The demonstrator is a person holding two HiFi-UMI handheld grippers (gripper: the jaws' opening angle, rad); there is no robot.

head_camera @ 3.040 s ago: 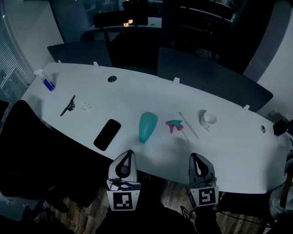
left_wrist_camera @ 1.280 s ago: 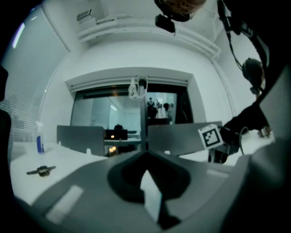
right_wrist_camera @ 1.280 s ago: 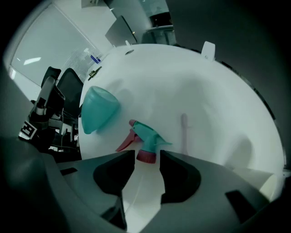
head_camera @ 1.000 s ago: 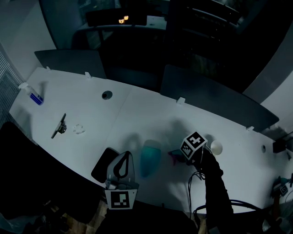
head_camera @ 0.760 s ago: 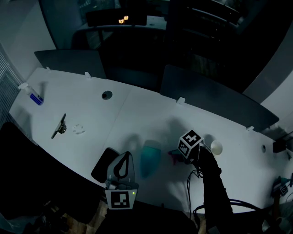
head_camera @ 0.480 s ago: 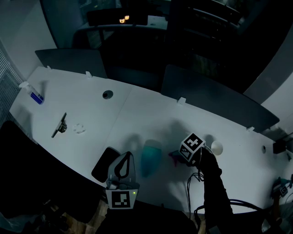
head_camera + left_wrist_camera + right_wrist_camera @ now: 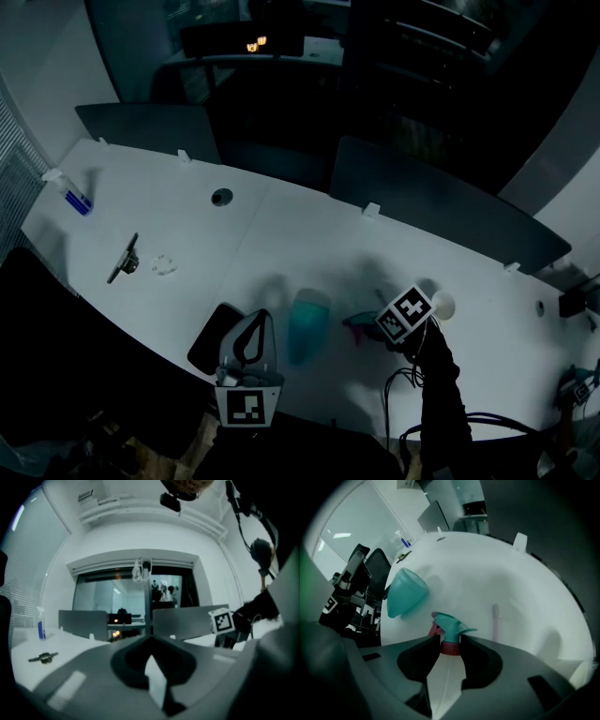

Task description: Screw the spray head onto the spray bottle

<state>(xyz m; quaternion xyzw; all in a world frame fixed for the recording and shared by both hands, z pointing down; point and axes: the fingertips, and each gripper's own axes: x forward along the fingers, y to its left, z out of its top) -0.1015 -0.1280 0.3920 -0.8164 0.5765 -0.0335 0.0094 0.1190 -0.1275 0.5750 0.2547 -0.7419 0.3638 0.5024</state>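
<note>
Your right tool [image 7: 451, 645] points steeply down at the white surface [image 7: 300, 234], its jaws standing apart astride the pink collar of the teal spray head [image 7: 449, 627]. The collar nearly fills the gap, a thin white tube runs back from it between the jaws, and the head still lies on the surface. At 9 o'clock of the head, just beside it, the teal spray bottle [image 7: 307, 323] lies on its side with its open neck toward you; its contents cannot be made out. Your left tool [image 7: 259, 321] is held level at the near edge, at 8 o'clock of the bottle, jaws closed together on nothing. Each tool carries a cube printed with black-and-white square markers, the only print that can be made out. A dark phone [image 7: 208, 341] lies partly behind the left tool. At the 9 o'clock end of the surface a small clear bottle [image 7: 73, 195] stands with blue liquid in its lower part. A white rod [image 7: 497, 619] lies at 3 o'clock of the spray head.
</note>
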